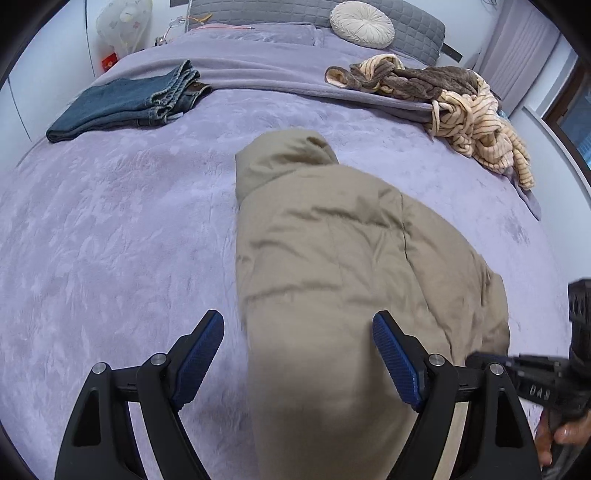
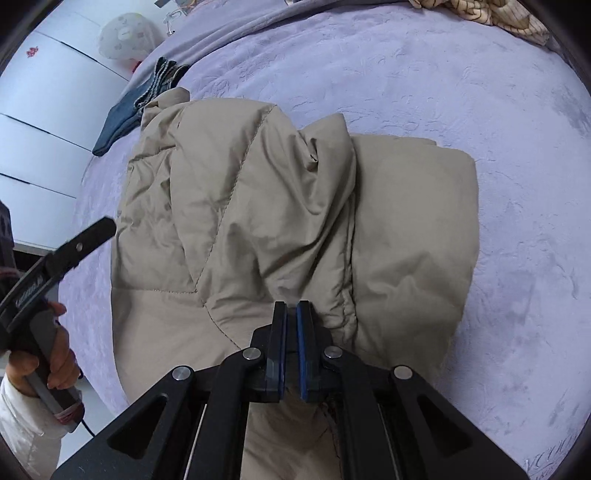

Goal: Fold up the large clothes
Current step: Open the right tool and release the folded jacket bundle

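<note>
A large beige padded jacket (image 1: 343,251) lies partly folded on the lilac bed cover (image 1: 110,240); it also fills the middle of the right wrist view (image 2: 258,221). My left gripper (image 1: 297,328) is open, its jaws wide apart over the jacket's near left edge, with the blurred near fabric between them. My right gripper (image 2: 291,310) is shut on a bunched fold of the jacket at its near side, pads pressed together. The left gripper also shows at the left of the right wrist view (image 2: 74,247).
Folded blue jeans (image 1: 129,105) lie at the bed's far left. A heap of brown and striped cream clothes (image 1: 443,99) lies at the far right. A round cream cushion (image 1: 362,24) rests on grey pillows. White cupboards (image 2: 37,110) stand left of the bed.
</note>
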